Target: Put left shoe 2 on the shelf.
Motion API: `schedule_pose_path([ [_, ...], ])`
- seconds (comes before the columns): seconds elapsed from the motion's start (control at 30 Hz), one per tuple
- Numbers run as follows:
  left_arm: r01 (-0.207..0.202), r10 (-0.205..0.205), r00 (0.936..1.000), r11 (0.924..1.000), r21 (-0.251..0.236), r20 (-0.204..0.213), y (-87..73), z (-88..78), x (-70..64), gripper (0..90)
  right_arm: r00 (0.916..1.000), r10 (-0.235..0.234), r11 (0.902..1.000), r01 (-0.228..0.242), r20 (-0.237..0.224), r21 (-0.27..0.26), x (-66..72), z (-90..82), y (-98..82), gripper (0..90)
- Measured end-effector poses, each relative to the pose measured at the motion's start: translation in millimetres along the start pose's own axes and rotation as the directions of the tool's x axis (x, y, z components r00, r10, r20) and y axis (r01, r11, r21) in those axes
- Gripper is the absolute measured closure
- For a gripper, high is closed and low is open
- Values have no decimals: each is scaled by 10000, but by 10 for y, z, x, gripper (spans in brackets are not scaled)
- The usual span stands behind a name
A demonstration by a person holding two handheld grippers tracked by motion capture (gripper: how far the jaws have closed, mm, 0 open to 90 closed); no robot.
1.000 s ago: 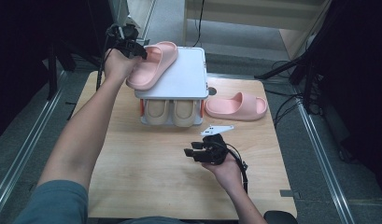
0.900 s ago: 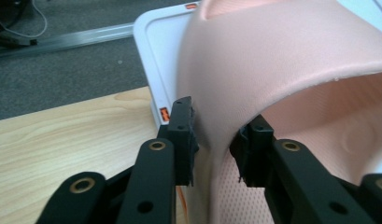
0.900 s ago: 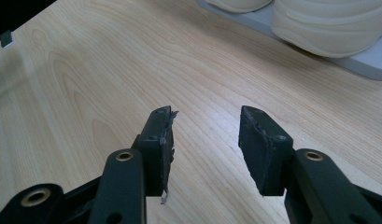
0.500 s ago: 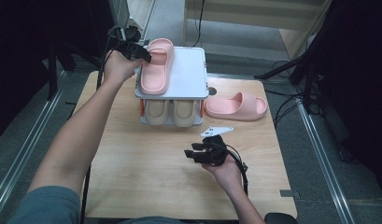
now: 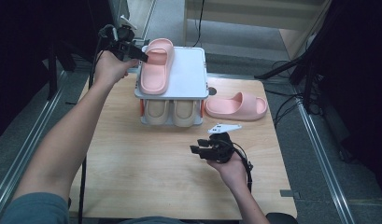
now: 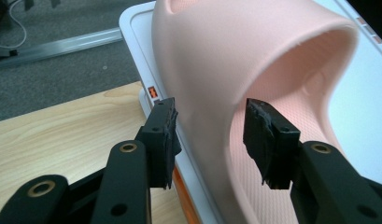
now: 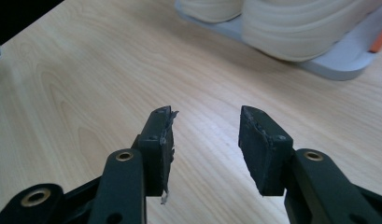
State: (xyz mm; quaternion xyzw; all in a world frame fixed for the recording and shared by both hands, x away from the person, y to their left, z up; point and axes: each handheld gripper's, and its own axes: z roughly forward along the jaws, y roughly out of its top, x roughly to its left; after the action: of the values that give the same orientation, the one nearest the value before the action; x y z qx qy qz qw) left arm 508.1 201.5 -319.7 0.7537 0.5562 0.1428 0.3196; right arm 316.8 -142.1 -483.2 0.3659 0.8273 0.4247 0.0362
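Observation:
A pink slipper (image 5: 156,69) lies flat on the left half of the white rack's top (image 5: 188,77). My left gripper (image 5: 140,55) is at the slipper's far left side. In the left gripper view its jaws (image 6: 212,140) have just been opening and now stand open, with the side wall of the slipper's strap (image 6: 226,60) between the pads and not pressed. A second pink slipper (image 5: 236,106) lies on the table to the right of the rack. My right gripper (image 5: 201,151) hovers low over the wood in front of the rack, open (image 7: 205,140) with nothing between its fingers.
Two beige slippers (image 5: 172,112) sit side by side on the rack's lower shelf, and their soles (image 7: 296,28) are close ahead in the right gripper view. The wooden table (image 5: 142,172) has metal rails along both sides. Cables trail from both grippers.
The pink slipper went from tilted above the rack to lying flat on its top. The left jaws opened off it and the left hand drew slightly back. The right hand stayed put.

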Motion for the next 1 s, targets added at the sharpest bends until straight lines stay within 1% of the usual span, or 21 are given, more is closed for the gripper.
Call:
schedule_pose_path([
  [0.07, -1, 1, 10000, 10000, -67, 23, -20, -28, 8, 532, 10000, 44, 10000, -44, 63, -52, -18, -19, 4, 557],
  [0.17, -177, 178, 9997, 9998, -92, 144, -116, -140, 59, 521, 9993, 192, 9996, -185, 308, -233, -103, -100, 15, 561],
  [0.2, -177, 178, 9997, 9998, -92, 144, -116, -140, 59, 518, 9993, 192, 9996, -185, 308, -233, -103, -100, 15, 561],
  [0.23, -229, 233, 9994, 9996, -166, 243, -168, -200, 87, 513, 9987, 279, 9991, -265, 431, -323, -160, -143, 14, 565],
  [0.33, -203, 216, 9989, 9993, -301, 425, -260, -279, 114, 494, 9972, 461, 9981, -436, 590, -424, -224, -196, 15, 575],
  [0.4, -203, 218, 9985, 9993, -313, 499, -295, -299, 125, 489, 9966, 534, 9976, -504, 632, -478, -244, -211, 16, 581],
  [0.47, -243, 260, 9981, 9992, -311, 555, -363, -329, 138, 488, 9943, 719, 9961, -675, 791, -560, -302, -260, 16, 618],
  [0.53, -313, 340, 9970, 9987, -396, 695, -471, -367, 151, 486, 9930, 701, 9961, -646, 955, -597, -330, -288, 16, 634],
  [0.57, -313, 340, 9970, 9987, -396, 695, -471, -367, 151, 484, 9917, 654, 9966, -593, 1110, -579, -341, -302, 20, 635],
  [0.6, -334, 364, 9968, 9985, -435, 706, -508, -372, 148, 484, 9917, 654, 9966, -593, 1110, -579, -341, -302, 20, 635],
  [0.63, -438, 466, 9964, 9982, -405, 714, -581, -372, 150, 477, 9898, 672, 9961, -593, 1260, -655, -380, -327, 33, 639],
  [0.67, -438, 466, 9964, 9982, -405, 714, -581, -372, 150, 471, 9898, 672, 9961, -593, 1260, -655, -380, -327, 33, 639],
  [0.7, -488, 504, 9961, 9985, -238, 728, -650, -357, 154, 464, 9889, 733, 9956, -650, 1290, -678, -416, -339, 47, 664],
  [0.73, -509, 524, 9957, 9985, -219, 762, -687, -353, 156, 463, 9880, 760, 9956, -677, 1343, -649, -436, -342, 53, 676],
  [0.77, -509, 524, 9957, 9985, -219, 762, -687, -353, 156, 463, 9874, 784, 9956, -705, 1374, -615, -459, -340, 59, 689],
  [0.8, -500, 518, 9952, 9985, -237, 833, -761, -354, 159, 463, 9869, 807, 9957, -733, 1398, -574, -486, -334, 64, 700],
  [0.83, -465, 486, 9949, 9986, -256, 887, -796, -356, 161, 464, 9863, 832, 9956, -761, 1424, -547, -513, -329, 67, 708],
  [0.87, -465, 486, 9949, 9986, -256, 887, -796, -356, 161, 462, 9854, 894, 9953, -828, 1450, -509, -539, -323, 71, 718],
  [0.9, -433, 462, 9939, 9986, -305, 1005, -865, -358, 160, 461, 9845, 989, 9946, -932, 1449, -456, -559, -318, 77, 725],
  [0.93, -433, 462, 9939, 9986, -305, 1005, -865, -358, 160, 460, 9845, 989, 9946, -932, 1449, -456, -559, -318, 77, 725],
  [1.0, -519, 553, 9931, 9980, -356, 1034, -932, -360, 150, 459, 9834, 1109, 9934, -1057, 1439, -436, -615, -306, 95, 753],
])
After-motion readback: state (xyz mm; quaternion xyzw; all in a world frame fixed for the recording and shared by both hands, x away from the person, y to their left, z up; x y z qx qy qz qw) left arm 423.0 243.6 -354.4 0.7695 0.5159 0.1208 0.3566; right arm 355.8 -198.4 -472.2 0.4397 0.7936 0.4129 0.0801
